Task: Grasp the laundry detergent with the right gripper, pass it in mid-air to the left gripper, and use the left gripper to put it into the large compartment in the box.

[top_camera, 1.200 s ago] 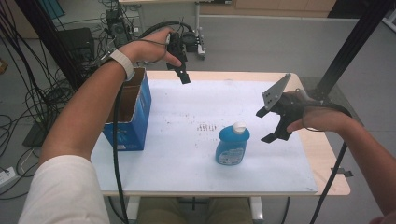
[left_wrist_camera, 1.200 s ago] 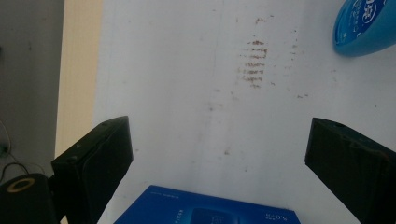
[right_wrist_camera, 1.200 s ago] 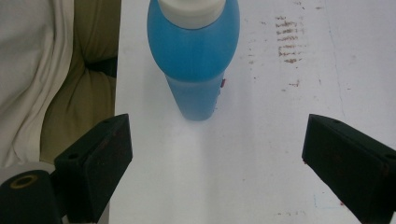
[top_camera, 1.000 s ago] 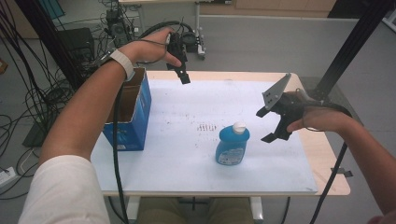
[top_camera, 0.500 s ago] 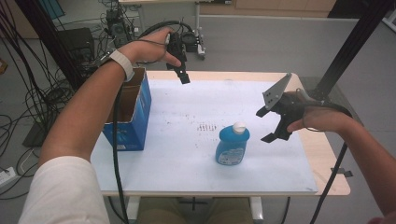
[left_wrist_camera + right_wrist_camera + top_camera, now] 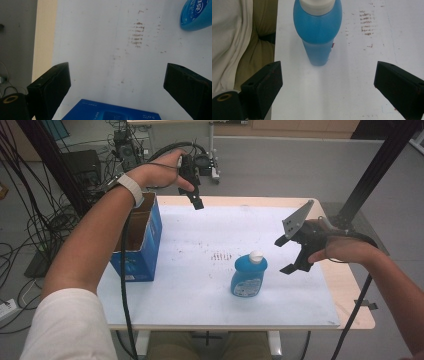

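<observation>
The right gripper [image 6: 290,255], black with a grey three-cornered plate on top, hangs above the table's right part at about four o'clock from the table's middle. Its jaws are spread wide with nothing between them, and they point toward nine o'clock and a little downward. The right forearm comes in from the lower right corner, the hand [image 6: 345,247] wrapped round the gripper's body.

Just beyond those jaws, near but apart from them, stands the blue plastic bottle with a white cap [image 6: 249,275], upright on the white sheet that covers the wooden table [image 6: 350,295]. In the right gripper view the bottle [image 6: 318,30] stands centred ahead of the gap between the jaws.

At nine o'clock, by the table's left edge, sits the open blue cardboard box [image 6: 137,245].

Farthest off, at eleven o'clock, the left gripper [image 6: 194,200] hangs high over the table's far edge, tilted down. The left forearm stretches up from the lower left, a white band on the wrist. In the left gripper view its jaws stand wide and empty over the sheet, the box [image 6: 112,112] below them.
</observation>
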